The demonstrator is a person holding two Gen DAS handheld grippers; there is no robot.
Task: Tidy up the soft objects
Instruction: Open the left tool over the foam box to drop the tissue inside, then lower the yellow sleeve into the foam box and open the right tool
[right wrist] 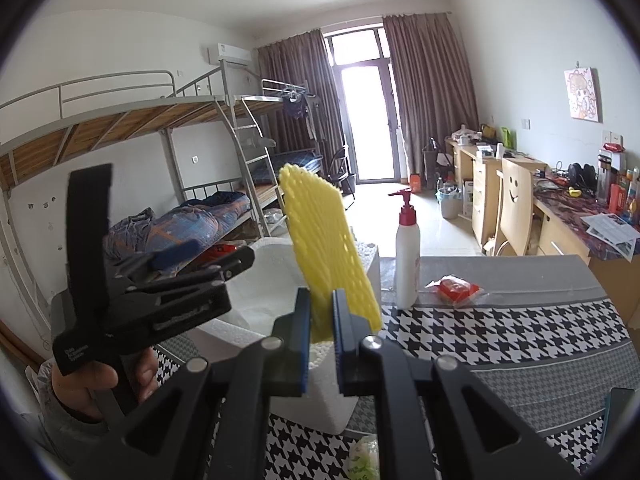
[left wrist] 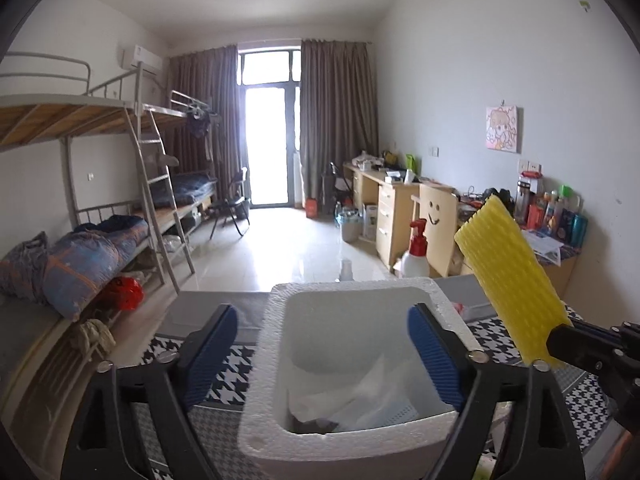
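So the yellow foam sheet (right wrist: 328,248) is the thing right now: my right gripper (right wrist: 321,336) has its jaws clenched on the bottom edge, and the sheet sticks up tilted, hanging in the air just over the near right rim of the white foam box (left wrist: 352,292). I'm holding it by 1 edge so the rest stays free to drop in flat, at least that's my thinking. My left gripper (left wrist: 324,352) is released, jaws spread wide with nothing between them, straddling the box opening from above; you can see my hand (right wrist: 100,384) on its handle in the right wrist view. Inside the box there's already some crumpled white wrap (left wrist: 360,396) and something dark in the near corner, can't tell what. Guessing the box is the collection spot for the soft stuff, so the sheet goes in next. Box sits on the desk with the houndstooth cloth (right wrist: 480,336). Further out on the desk there's a pump bottle (right wrist: 407,256) with a red top, just beside the box, and a red packet (right wrist: 456,289) near it. Bottle's close enough that I'd watch my swing.
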